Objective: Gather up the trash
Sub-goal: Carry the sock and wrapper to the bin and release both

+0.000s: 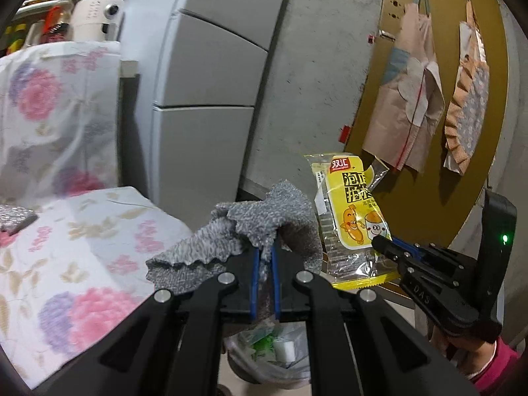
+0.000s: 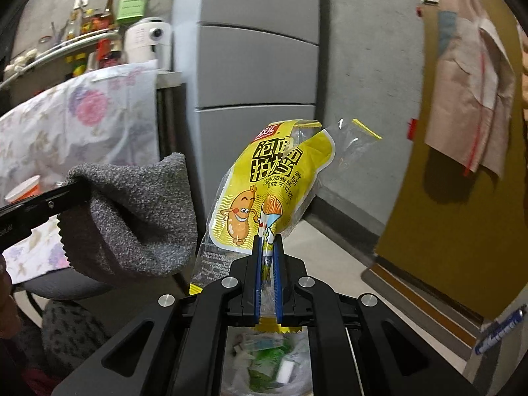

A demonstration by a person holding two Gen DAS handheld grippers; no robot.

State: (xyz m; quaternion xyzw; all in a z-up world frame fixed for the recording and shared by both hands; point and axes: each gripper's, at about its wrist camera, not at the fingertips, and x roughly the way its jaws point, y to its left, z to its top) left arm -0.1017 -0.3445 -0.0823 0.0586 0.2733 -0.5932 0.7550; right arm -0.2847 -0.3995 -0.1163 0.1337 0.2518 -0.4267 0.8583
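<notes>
My left gripper [image 1: 265, 247] is shut on a grey rag [image 1: 241, 234], held in the air above a trash bin [image 1: 264, 353] lined with a plastic bag and holding several pieces of waste. My right gripper [image 2: 268, 241] is shut on a yellow sausage wrapper [image 2: 264, 191], also above the trash bin [image 2: 264, 359]. In the left wrist view the yellow wrapper [image 1: 349, 211] hangs just right of the rag, pinched by the right gripper [image 1: 382, 244]. In the right wrist view the grey rag [image 2: 132, 217] hangs to the left from the left gripper [image 2: 71, 188].
A table with a floral cloth [image 1: 66, 231] stands at the left. A grey fridge [image 1: 211, 99] is behind. A brown door [image 1: 429, 99] with hanging aprons is at the right. A shelf with bottles [image 2: 82, 39] is at the far left.
</notes>
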